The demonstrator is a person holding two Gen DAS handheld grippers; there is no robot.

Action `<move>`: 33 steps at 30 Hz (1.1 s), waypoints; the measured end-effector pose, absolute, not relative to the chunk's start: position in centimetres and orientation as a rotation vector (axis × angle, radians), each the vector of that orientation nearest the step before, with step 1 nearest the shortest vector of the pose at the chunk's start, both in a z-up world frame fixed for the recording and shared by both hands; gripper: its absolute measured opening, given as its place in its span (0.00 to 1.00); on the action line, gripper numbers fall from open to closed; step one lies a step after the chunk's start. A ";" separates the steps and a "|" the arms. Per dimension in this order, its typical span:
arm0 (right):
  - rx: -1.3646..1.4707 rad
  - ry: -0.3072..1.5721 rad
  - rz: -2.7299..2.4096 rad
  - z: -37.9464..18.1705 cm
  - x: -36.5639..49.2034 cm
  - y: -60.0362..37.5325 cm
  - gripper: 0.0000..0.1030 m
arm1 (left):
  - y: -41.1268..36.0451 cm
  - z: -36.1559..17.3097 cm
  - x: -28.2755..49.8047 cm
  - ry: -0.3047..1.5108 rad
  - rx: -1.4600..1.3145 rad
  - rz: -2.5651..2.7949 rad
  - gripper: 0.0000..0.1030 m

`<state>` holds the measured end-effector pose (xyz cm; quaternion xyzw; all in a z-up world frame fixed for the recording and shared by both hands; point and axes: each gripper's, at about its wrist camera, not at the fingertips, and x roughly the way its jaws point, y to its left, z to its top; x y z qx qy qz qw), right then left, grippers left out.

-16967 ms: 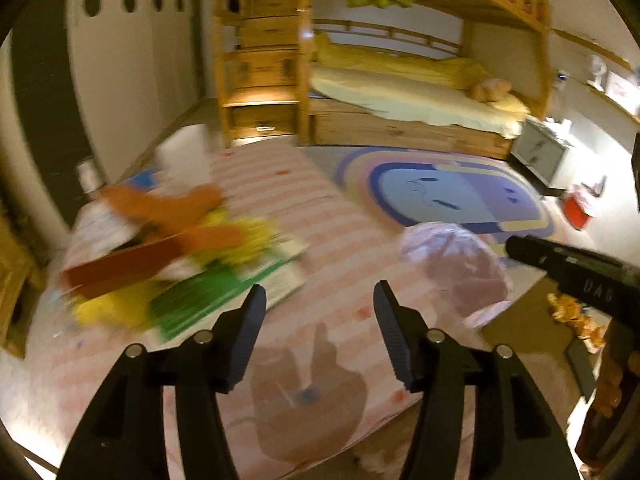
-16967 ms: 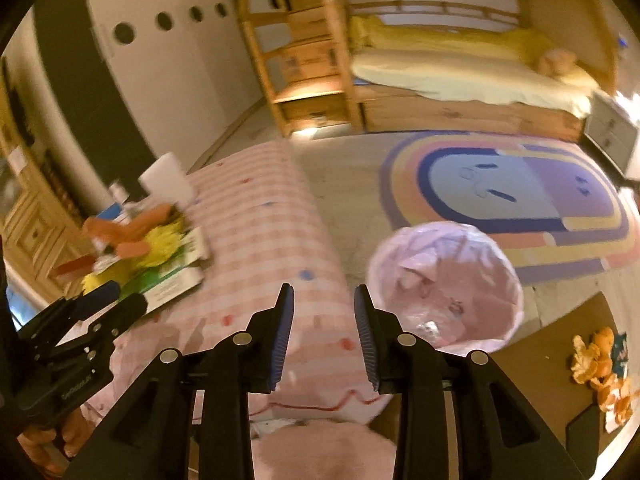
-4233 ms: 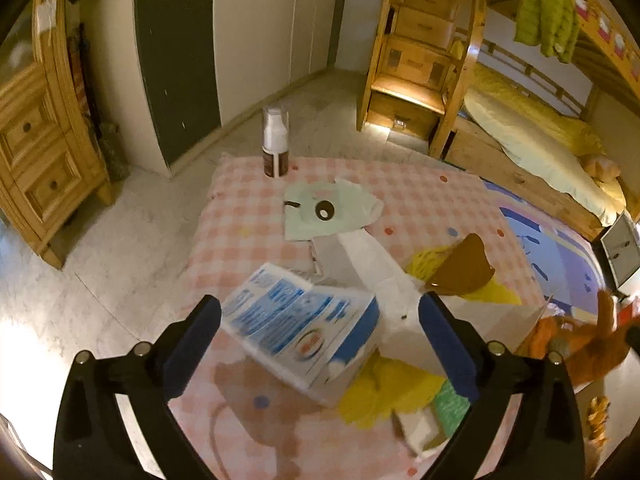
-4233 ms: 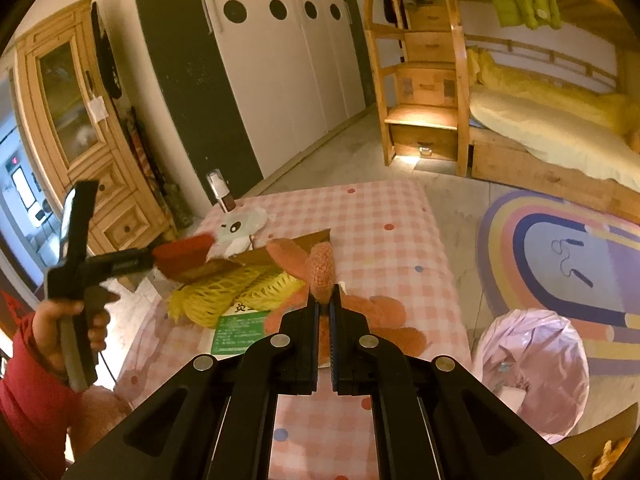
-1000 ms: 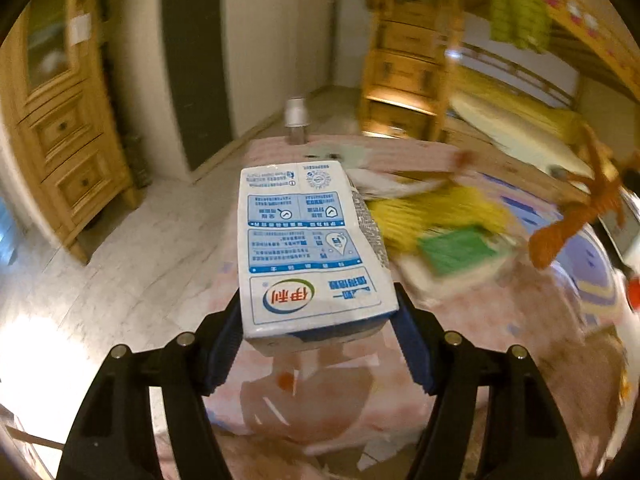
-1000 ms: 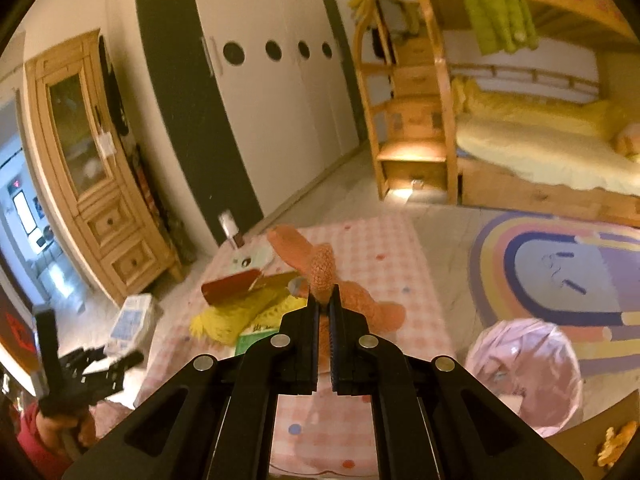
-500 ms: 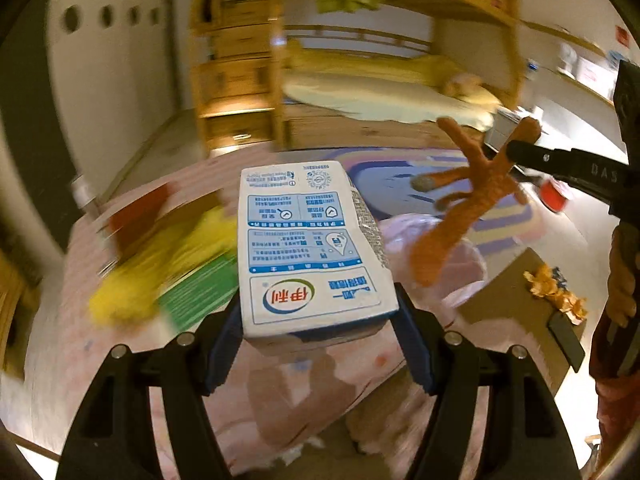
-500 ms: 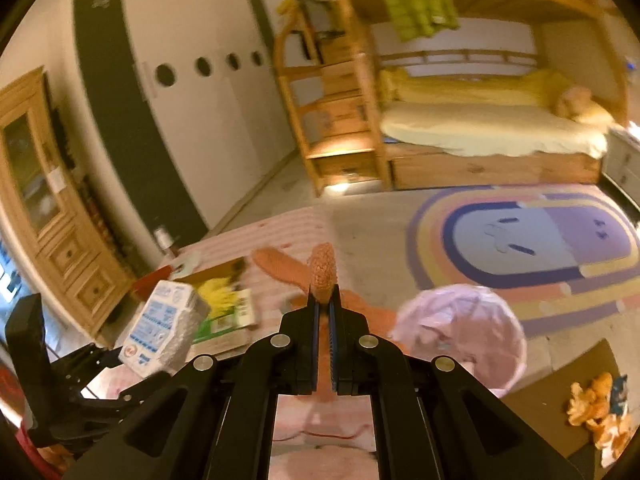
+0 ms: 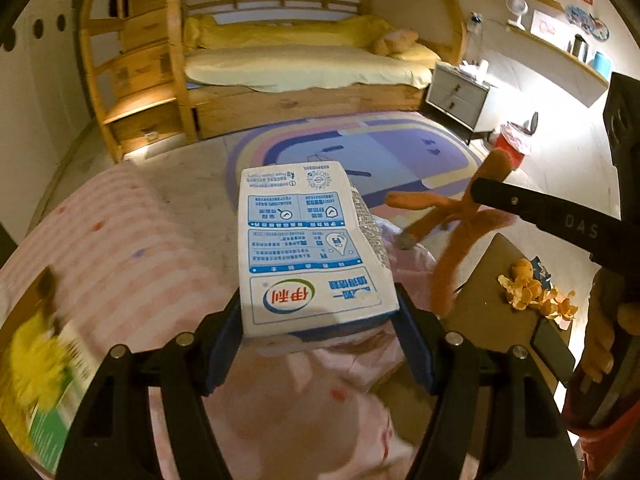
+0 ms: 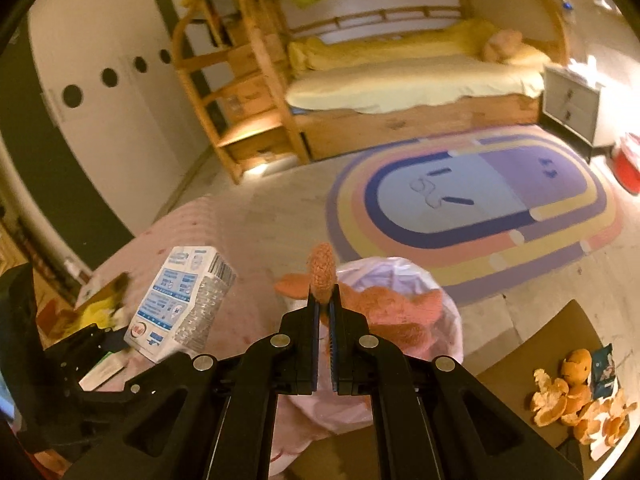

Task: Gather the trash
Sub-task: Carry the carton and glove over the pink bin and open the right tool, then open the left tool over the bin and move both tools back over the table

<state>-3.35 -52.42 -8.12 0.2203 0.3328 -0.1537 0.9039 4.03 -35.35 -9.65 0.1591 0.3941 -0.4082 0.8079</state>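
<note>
Two tongs each carry one piece of trash: the left tongs (image 9: 320,320) clamp one white-and-blue milk carton (image 9: 308,248), the right tongs (image 10: 324,308) pinch one orange foam net (image 10: 322,272) over the single pink-lined trash bin (image 10: 400,276).

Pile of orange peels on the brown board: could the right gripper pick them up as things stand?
Probably not yet. The right gripper is shut on an orange foam fruit net above the pink-lined bin. Nothing lies over the pile of orange peels, so the way looks free.
</note>
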 end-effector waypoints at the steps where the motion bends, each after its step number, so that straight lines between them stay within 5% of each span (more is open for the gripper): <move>1: 0.462 0.696 -0.327 -8.4 -3.1 -52.8 0.09 | -35.7 -9.7 4.4 0.846 0.343 -0.876 0.67; 2: 0.468 0.706 -0.335 -8.8 -2.8 -53.1 0.10 | -36.6 -10.1 4.8 0.850 0.350 -0.877 0.68; 4: 0.484 0.708 -0.341 -9.3 -2.3 -53.6 0.29 | -37.4 -10.4 5.4 0.856 0.365 -0.866 0.76; 6: 0.480 0.703 -0.350 -9.5 -2.2 -53.6 0.33 | -37.4 -10.4 5.7 0.852 0.360 -0.862 0.77; 33: 0.303 0.765 -0.010 -4.9 -3.5 -35.4 0.33 | -14.4 -5.3 0.2 0.787 0.195 -0.481 0.84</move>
